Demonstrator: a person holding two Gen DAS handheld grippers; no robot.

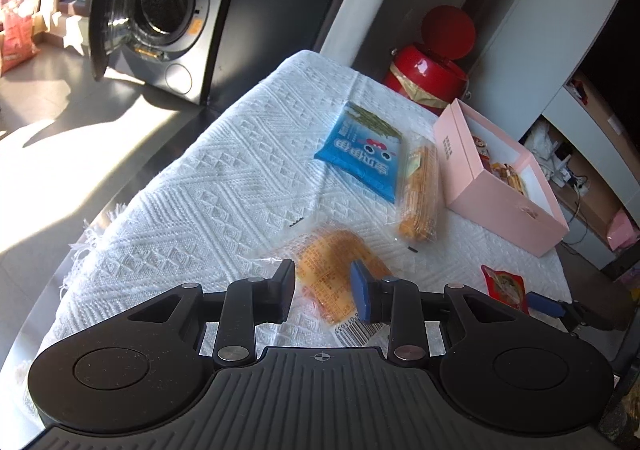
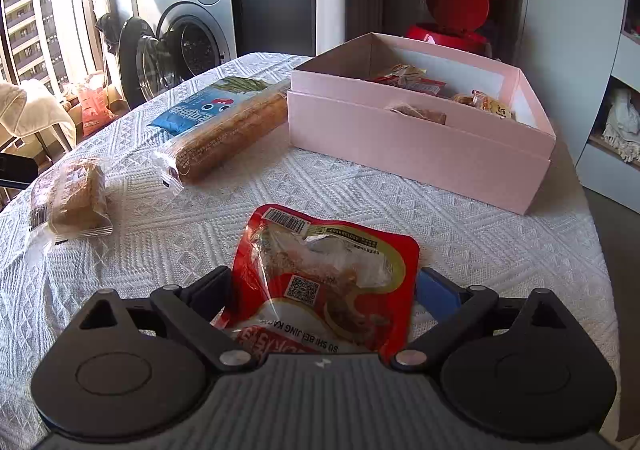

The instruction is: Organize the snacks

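Beside the pink box, on the white woven tablecloth, four loose snacks remain. Landmark for all positions: pink box, open, sitting on its own lid, already holding several wrapped snacks.

Left gripper: jaws partly apart, pads straddling the clear-wrapped orange cake. Pads do not press on the wrapper; cake lies flat on the cloth, barcode end toward me. I am not gripping it. The cake is blurred in the left wrist view.

Right gripper: jaws spread wide, one finger on each side of the red snack pouch. Pouch lies on the cloth on the near side of the pink box, apart from it, barcode edge pointing away from me. Whether the pads touch its edges I cannot tell; no squeeze is visible, so I log it as not clamped.

Other items:
- Long clear pack of orange crackers: just beside the pink box's left wall, one end nearly touching it.
- Blue snack bag: on the far side of the cracker pack from the box, its edge tucked against that pack.

Background: red bin with its lid up stands behind the pink box; washing machine, door open, well apart from the box across the floor.
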